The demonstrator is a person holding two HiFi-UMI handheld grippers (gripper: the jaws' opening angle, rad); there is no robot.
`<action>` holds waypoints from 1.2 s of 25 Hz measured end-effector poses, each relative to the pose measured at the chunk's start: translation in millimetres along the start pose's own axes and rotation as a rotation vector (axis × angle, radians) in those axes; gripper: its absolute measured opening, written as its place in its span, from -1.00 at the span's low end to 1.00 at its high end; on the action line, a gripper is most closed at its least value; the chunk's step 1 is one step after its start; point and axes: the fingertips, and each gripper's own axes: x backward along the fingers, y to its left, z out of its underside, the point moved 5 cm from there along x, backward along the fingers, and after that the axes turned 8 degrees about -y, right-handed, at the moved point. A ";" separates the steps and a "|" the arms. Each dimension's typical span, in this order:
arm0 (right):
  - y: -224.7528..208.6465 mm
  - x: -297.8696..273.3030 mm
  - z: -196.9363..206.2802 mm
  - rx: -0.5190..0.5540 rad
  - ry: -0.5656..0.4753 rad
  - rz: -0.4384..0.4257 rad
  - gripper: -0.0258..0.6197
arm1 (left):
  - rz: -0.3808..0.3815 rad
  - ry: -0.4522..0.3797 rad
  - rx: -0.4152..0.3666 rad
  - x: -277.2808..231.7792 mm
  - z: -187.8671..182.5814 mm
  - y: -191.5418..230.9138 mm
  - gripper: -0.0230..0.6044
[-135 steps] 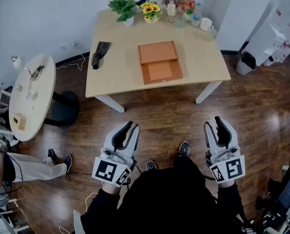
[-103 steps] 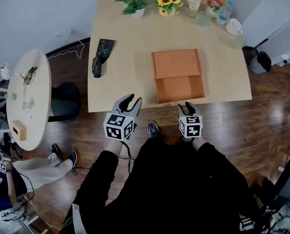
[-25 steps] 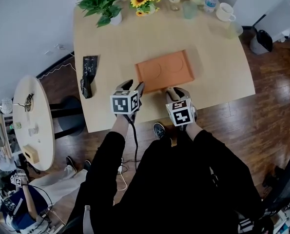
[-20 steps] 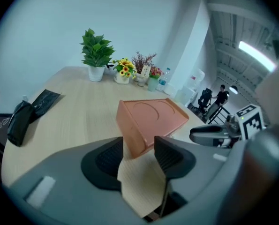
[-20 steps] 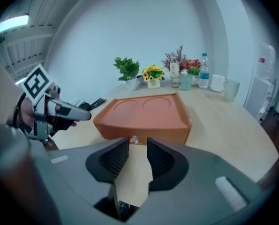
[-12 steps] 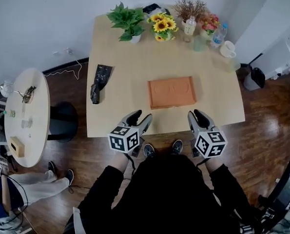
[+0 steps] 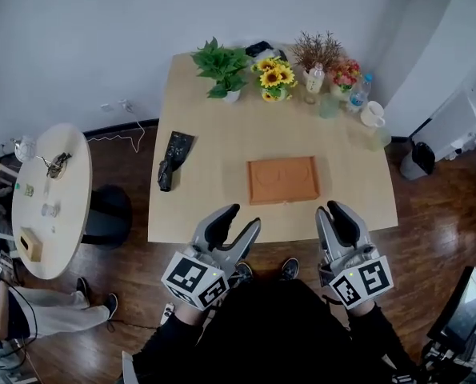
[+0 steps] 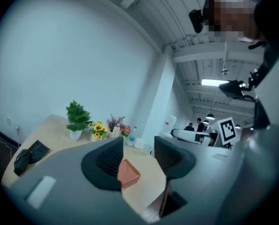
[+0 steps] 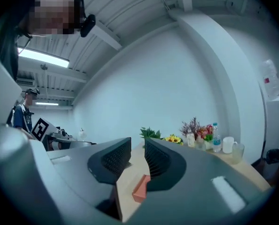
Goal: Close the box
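The flat orange box (image 7: 282, 180) lies on the wooden table (image 7: 206, 134) with its lid down, near the front edge. My left gripper (image 7: 236, 222) is held off the table's front edge, left of the box, open and empty. My right gripper (image 7: 334, 216) hovers off the front edge to the box's right, its jaws a narrow gap apart with nothing between them. Neither touches the box. In the left gripper view the box (image 8: 128, 172) shows between the spread jaws of the left gripper (image 8: 138, 156). In the right gripper view the box (image 9: 140, 189) shows below the narrow gap of the right gripper (image 9: 137, 156).
At the table's back stand a green plant (image 7: 222, 66), sunflowers (image 7: 274, 77), dried flowers (image 7: 316, 50), a bottle (image 7: 359, 90) and a mug (image 7: 372, 114). A black object (image 7: 174, 160) lies at the left edge. A round side table (image 7: 50, 198) and a seated person (image 7: 14, 310) are at left.
The box stood open with its lid back; now the lid is down. Both grippers have drawn back from the box to beyond the table's front edge.
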 end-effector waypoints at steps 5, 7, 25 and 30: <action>14.3 5.8 -35.1 0.048 -0.120 -0.048 -0.63 | 0.085 -0.164 -0.159 6.9 -45.1 -47.5 -0.32; 19.5 6.8 -39.9 0.065 -0.137 -0.069 -0.63 | 0.094 -0.188 -0.195 6.3 -51.9 -57.2 -0.32; 29.2 6.8 -36.4 0.105 -0.117 -0.116 -0.63 | 0.069 -0.152 -0.187 -1.4 -37.7 -51.5 -0.32; 27.0 5.1 -35.9 0.102 -0.116 -0.113 -0.63 | 0.076 -0.140 -0.186 -5.7 -36.4 -50.5 -0.32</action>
